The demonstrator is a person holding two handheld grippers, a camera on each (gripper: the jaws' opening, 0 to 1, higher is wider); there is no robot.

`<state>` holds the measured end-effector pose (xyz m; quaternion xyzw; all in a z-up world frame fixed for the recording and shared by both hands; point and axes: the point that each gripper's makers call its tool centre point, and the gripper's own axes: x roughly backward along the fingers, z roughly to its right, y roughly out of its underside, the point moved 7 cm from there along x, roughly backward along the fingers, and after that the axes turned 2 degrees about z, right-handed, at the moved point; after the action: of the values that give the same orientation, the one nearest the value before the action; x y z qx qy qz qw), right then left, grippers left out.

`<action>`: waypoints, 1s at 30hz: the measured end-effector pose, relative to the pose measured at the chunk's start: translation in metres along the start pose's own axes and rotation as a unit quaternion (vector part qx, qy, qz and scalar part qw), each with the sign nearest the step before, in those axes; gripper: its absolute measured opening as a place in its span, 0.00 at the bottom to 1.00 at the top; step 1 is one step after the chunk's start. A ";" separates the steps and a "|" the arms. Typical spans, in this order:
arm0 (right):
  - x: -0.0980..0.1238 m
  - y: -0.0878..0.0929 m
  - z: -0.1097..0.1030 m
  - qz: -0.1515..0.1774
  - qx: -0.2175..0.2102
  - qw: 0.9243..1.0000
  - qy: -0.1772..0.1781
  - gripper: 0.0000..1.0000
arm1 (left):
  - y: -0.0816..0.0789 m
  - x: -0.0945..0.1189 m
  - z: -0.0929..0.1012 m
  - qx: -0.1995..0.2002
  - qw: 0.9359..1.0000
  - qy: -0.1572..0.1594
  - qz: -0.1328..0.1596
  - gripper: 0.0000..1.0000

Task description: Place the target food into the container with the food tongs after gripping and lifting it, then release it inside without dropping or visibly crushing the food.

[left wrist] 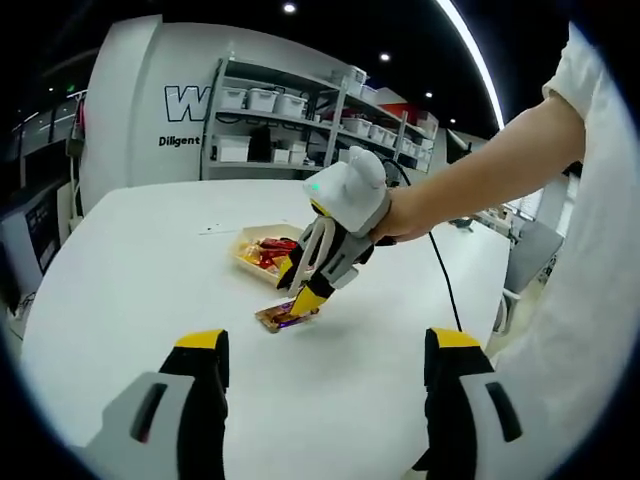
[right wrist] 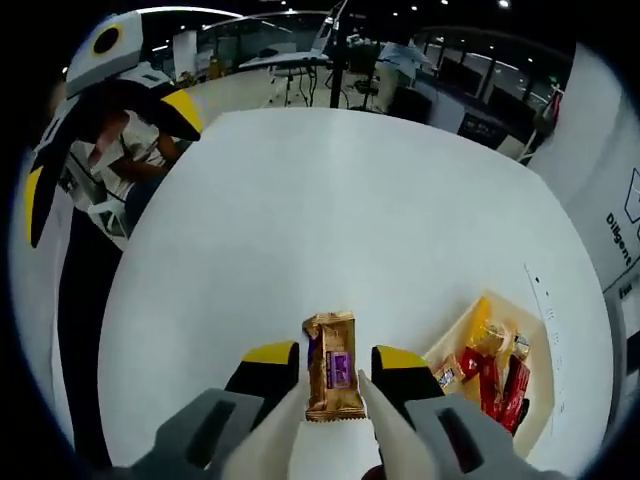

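A gold and purple wrapped candy bar point(right wrist: 332, 378) lies on the white table point(right wrist: 330, 200); it also appears in the left gripper view point(left wrist: 285, 318). My right gripper point(right wrist: 335, 360) is shut on white food tongs point(right wrist: 287, 415), whose two blades flank the bar's sides. In the left gripper view a person's hand holds the right gripper point(left wrist: 300, 288) tilted down onto the bar. A cream tray point(right wrist: 452, 338) of red and yellow snacks sits just to the right of the bar, also shown behind it point(left wrist: 240, 252). My left gripper point(left wrist: 328, 345) is open and holds nothing.
A black cable point(left wrist: 445, 285) trails over the table beside the person's arm point(left wrist: 480, 170). The left gripper point(right wrist: 110, 160) hovers off the table's far left edge. Shelves with white bins point(left wrist: 290, 110) stand beyond the table. Bare tabletop surrounds the tray.
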<state>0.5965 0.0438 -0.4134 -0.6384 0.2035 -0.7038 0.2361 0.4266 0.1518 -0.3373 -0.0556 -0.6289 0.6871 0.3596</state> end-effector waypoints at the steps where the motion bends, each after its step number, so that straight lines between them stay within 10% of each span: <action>1: -0.002 0.000 0.000 0.001 -0.002 1.000 -0.005 0.23 | 0.000 0.000 0.000 0.001 1.000 -0.001 0.000 0.77; 30: -0.008 0.002 -0.001 -0.010 0.014 1.000 -0.023 0.16 | 0.006 0.000 -0.005 0.006 1.000 -0.004 -0.002 0.77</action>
<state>0.5958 0.0468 -0.4212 -0.6533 0.1812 -0.6939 0.2427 0.4269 0.1567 -0.3438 -0.0498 -0.6263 0.6903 0.3589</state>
